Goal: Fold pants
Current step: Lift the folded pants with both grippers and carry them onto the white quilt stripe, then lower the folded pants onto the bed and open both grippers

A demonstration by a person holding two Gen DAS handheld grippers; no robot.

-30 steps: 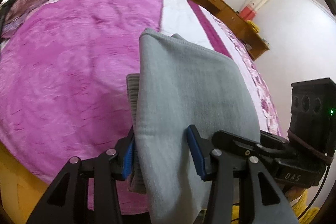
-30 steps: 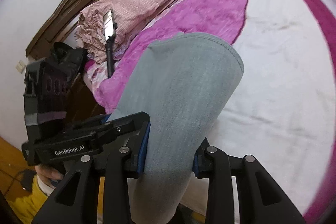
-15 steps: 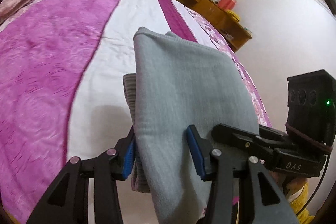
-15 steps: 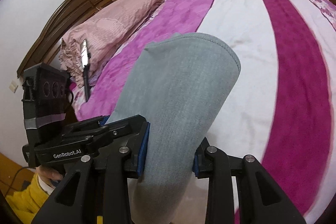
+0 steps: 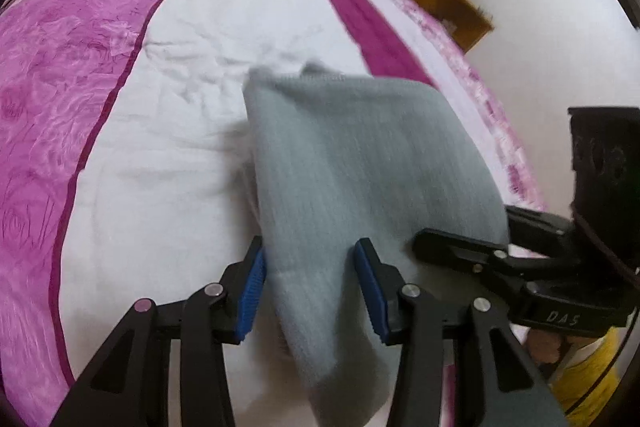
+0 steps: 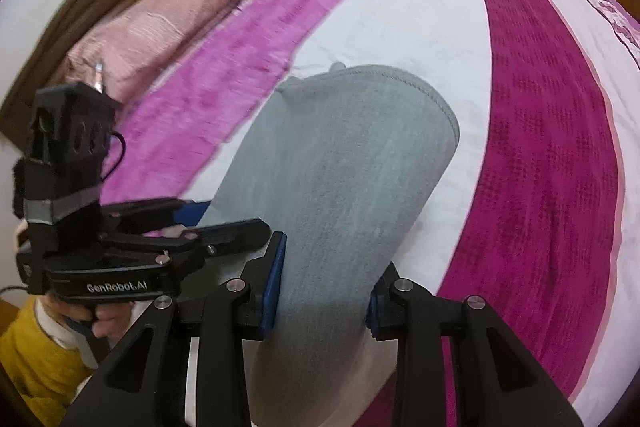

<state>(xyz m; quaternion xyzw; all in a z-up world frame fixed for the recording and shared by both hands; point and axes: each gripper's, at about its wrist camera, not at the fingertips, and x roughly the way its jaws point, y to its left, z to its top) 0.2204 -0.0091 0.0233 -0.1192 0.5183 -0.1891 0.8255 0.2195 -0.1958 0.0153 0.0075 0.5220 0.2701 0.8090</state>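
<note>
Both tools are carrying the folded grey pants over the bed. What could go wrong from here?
1. The left tool pinches only a narrow bunch of the grey pants; it may slip.
2. The free folded end hangs unsupported and could unfold on landing.
3. The white bedspread is wrinkled, so the fold might settle crooked.

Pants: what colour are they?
Plain grey pants, no pattern; clearest in the right wrist view.

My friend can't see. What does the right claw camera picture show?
The right claw grips folded grey pants held out over a bed with pink, white and magenta stripes. The left claw holds them from the left side.
</note>
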